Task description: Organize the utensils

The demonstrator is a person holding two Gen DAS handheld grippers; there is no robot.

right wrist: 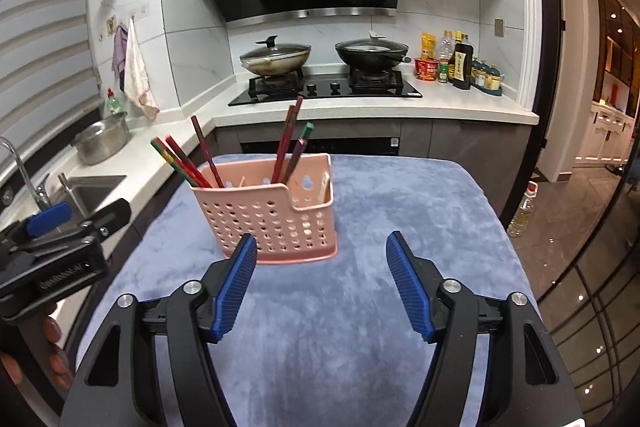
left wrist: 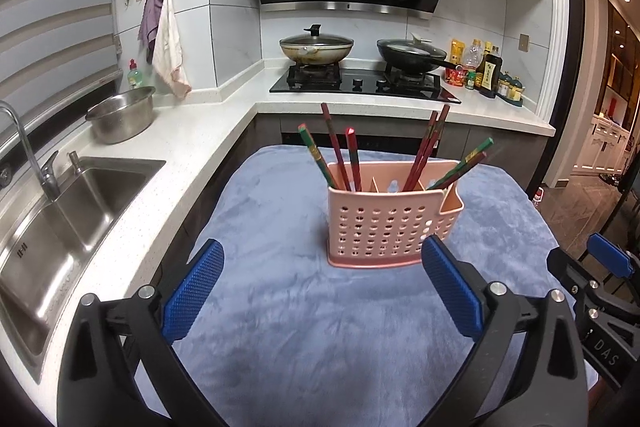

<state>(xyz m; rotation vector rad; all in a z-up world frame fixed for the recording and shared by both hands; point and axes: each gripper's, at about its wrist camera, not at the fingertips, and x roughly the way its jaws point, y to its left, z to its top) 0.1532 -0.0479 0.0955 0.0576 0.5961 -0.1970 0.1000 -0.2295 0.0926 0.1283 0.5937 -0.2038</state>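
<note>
A pink perforated utensil holder [left wrist: 390, 223] [right wrist: 276, 215] stands upright on a blue-grey cloth [left wrist: 320, 327] [right wrist: 340, 327]. Several red and green chopsticks [left wrist: 344, 155] [right wrist: 188, 163] lean out of its left and right compartments; the middle one looks empty. My left gripper [left wrist: 322, 267] is open wide just in front of the holder, nothing between its blue pads. My right gripper [right wrist: 322, 267] is open too, near the holder's front right corner, holding nothing. Each gripper shows at the edge of the other's view, the right gripper [left wrist: 604, 267] and the left gripper [right wrist: 60, 227].
A steel sink [left wrist: 60, 211] and tap lie left, with a steel bowl [left wrist: 120, 117] on the white counter. Behind are a gas hob with two lidded pans [left wrist: 316, 47] and sauce bottles [left wrist: 488, 67]. A bottle [right wrist: 522, 209] stands on the floor at right.
</note>
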